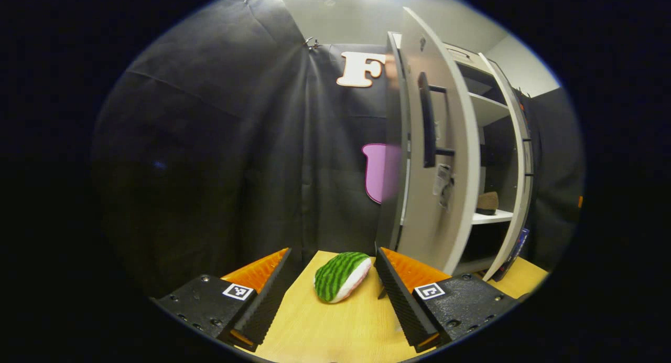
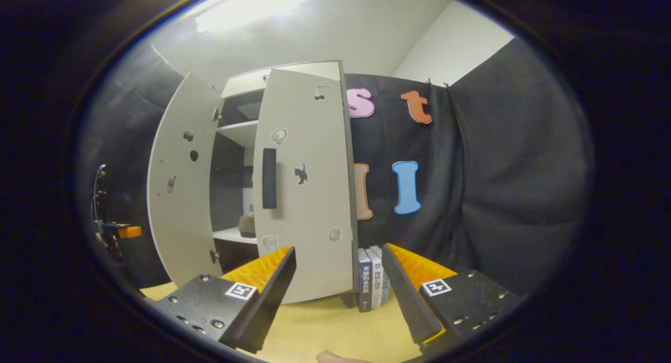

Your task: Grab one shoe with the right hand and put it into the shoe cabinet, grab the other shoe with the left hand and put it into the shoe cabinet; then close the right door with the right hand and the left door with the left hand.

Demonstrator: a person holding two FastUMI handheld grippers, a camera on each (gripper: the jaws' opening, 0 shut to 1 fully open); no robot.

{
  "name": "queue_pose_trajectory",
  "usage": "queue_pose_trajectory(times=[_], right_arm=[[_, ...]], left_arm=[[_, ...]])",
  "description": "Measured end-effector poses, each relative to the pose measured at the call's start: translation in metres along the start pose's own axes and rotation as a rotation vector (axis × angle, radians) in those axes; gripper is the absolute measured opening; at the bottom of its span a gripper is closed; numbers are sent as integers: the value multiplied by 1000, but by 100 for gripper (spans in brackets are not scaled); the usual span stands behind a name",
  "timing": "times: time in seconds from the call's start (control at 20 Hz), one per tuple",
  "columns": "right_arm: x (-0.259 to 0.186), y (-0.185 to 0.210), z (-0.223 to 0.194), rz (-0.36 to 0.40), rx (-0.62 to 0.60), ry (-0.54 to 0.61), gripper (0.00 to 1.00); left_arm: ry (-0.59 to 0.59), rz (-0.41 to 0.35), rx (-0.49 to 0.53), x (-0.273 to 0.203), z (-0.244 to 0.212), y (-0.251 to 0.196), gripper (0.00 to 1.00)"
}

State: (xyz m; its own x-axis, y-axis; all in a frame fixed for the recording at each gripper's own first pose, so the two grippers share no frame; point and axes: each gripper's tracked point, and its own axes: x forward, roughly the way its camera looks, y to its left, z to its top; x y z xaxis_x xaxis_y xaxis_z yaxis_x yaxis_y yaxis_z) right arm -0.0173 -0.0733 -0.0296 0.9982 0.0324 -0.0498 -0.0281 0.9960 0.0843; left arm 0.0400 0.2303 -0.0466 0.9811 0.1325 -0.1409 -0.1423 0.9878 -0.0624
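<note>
A green striped shoe with a white sole [image 1: 341, 276] lies on the wooden table [image 1: 335, 331], just beyond my open left gripper [image 1: 331, 279] and between its fingers' line. The white shoe cabinet [image 1: 487, 158] stands to the right with both doors swung open; its left door [image 1: 435, 158] carries a dark handle. A brown shoe [image 1: 487, 202] rests on a middle shelf, and the same brown shoe [image 2: 247, 225] shows through the door gap in the right gripper view. My right gripper [image 2: 338, 279] is open and empty, facing the outside of the right door [image 2: 306, 184].
Several books [image 2: 372, 279] stand upright against the cabinet's right side on the table [image 2: 335, 331]. The black cloth wall hangs close behind the table. A fingertip [image 2: 333, 358] shows at the bottom edge of the right gripper view.
</note>
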Motion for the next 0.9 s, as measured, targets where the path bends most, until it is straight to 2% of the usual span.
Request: queue_pose_trajectory(times=[0.05, 0.15, 0.2, 0.45, 0.55, 0.65, 0.7, 0.75, 0.8, 0.85, 0.9], right_arm=[[-5, -1, -4, -8, 11, 7, 99], [-20, -3, -9, -22, 37, 8, 99], [-27, -3, -9, -24, 46, 3, 100], [-42, -4, -13, -41, -10, 8, 98], [-45, -4, -13, -40, 13, 11, 99], [-48, -13, -10, -84, 47, -6, 99], [-50, -21, -13, -115, 44, -4, 98], [-51, -25, -16, -136, 26, 1, 99], [-53, -28, -18, -149, 13, 2, 94], [-53, -29, -17, -156, 14, -2, 99], [-52, -30, -15, -159, 30, -9, 94]], left_arm=[[0, -8, 9, 11, 4, 6, 96], [16, -25, 50, 34, 8, 13, 93], [38, -22, 64, 45, 9, 18, 99], [47, -33, -10, 72, 37, 21, 93], [38, -33, 8, 76, 54, 20, 96], [19, -69, 42, 74, 74, 7, 96], [13, -72, 66, 73, 83, 4, 92], [3, -73, 76, 71, 91, 2, 96], [-8, -79, 82, 68, 102, -4, 93], [-20, -91, 86, 64, 111, -12, 95], [-36, -96, 89, 60, 120, -19, 95]])
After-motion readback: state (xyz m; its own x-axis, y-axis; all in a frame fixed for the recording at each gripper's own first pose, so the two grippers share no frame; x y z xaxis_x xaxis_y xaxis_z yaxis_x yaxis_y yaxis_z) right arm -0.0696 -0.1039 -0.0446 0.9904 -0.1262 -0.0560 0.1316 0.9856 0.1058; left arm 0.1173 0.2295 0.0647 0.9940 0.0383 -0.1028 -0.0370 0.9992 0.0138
